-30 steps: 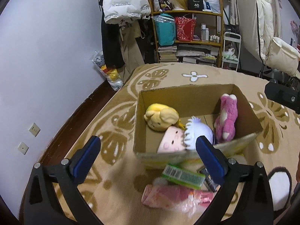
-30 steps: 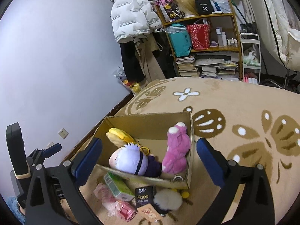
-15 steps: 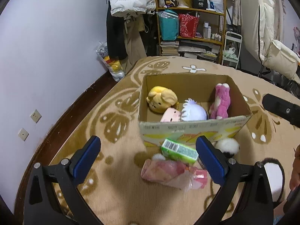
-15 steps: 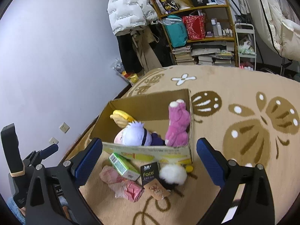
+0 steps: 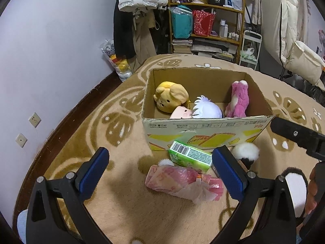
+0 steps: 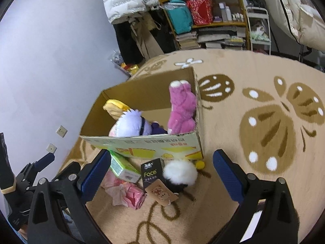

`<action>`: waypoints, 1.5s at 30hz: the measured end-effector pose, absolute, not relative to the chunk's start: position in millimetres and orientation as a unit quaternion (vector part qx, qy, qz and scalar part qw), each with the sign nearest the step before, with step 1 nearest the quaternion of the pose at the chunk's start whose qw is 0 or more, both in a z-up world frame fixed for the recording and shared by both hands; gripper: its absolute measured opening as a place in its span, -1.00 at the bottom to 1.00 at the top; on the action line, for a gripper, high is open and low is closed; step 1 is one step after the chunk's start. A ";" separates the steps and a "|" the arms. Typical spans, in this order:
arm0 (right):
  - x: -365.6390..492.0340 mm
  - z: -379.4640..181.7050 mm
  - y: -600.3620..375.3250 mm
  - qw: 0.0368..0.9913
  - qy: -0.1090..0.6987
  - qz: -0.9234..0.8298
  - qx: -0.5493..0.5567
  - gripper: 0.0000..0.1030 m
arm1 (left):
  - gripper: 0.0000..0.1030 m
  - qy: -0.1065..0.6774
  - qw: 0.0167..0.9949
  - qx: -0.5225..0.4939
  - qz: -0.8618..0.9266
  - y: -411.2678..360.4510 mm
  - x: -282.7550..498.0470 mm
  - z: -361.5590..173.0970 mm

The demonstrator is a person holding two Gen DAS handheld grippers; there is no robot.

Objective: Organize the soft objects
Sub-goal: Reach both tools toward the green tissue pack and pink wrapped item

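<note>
An open cardboard box [image 5: 203,126] [image 6: 142,144] stands on the rug. Inside lie a yellow plush [image 5: 171,96] [image 6: 114,107], a white-haired doll [image 5: 205,109] [image 6: 130,124] and a pink plush [image 5: 238,99] [image 6: 181,109]. In front of the box rest a white and black pompom toy [image 5: 245,152] [image 6: 179,172], a green pack [image 5: 190,156] [image 6: 121,167], a pink wrapped bundle [image 5: 178,180] [image 6: 128,193] and a black "Face" pack [image 6: 152,172]. My left gripper [image 5: 160,169] is open above the pink bundle. My right gripper [image 6: 160,170] is open above the pompom and black pack.
A patterned beige rug [image 6: 264,122] covers the floor, with a lilac wall [image 5: 50,50] at left. At the back stand a cluttered shelf [image 5: 205,20], hanging coats [image 5: 138,2] and a small white cart [image 5: 249,46]. A bag [image 5: 116,61] sits by the wall.
Both grippers have drawn back and up from the box, so the box looks farther away and the items in front of it show fully. Both stay open.
</note>
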State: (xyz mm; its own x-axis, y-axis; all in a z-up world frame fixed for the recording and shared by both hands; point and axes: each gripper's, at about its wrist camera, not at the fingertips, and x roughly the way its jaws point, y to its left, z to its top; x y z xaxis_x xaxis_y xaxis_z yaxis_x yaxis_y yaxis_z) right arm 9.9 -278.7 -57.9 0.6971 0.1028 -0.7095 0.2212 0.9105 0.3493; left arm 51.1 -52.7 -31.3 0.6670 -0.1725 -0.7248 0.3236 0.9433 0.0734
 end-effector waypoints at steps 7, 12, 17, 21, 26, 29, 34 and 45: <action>23.1 -80.6 -286.4 0.880 0.416 -0.046 0.226 1.00 | 0.95 0.402 0.899 0.100 -0.141 -62.6 64.7 -48.2; 29.1 -96.3 -289.6 0.868 0.436 -0.050 0.233 1.00 | 0.95 0.412 0.894 0.104 -0.144 -69.4 75.3 -58.6; 35.8 -107.5 -291.8 0.858 0.452 -0.053 0.239 1.00 | 0.95 0.426 0.886 0.106 -0.151 -78.0 85.2 -69.4; 40.8 -116.0 -292.3 0.850 0.462 -0.050 0.246 1.00 | 0.95 0.434 0.880 0.115 -0.156 -83.9 89.4 -77.9; 50.6 -122.0 -294.1 0.841 0.479 -0.051 0.246 1.00 | 0.95 0.441 0.874 0.128 -0.160 -90.0 91.2 -84.3; 56.5 -126.5 -296.1 0.836 0.488 -0.051 0.248 1.00 | 0.95 0.446 0.870 0.129 -0.163 -92.7 95.1 -87.6; 61.0 -136.6 -295.3 0.824 0.506 -0.051 0.251 1.00 | 0.95 0.458 0.862 0.135 -0.168 -100.2 101.5 -96.8; 74.4 -147.5 -297.2 0.814 0.516 -0.043 0.261 1.00 | 0.95 0.475 0.850 0.135 -0.184 -111.3 111.0 -108.5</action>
State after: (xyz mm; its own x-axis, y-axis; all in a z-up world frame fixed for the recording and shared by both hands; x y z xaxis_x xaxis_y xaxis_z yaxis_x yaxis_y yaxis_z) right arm 74.4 -297.2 -147.5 0.4631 0.2005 -0.8633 0.3390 0.8599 0.3816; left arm 111.0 -111.3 -108.5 0.4814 -0.1856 -0.8566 0.4415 0.8956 0.0540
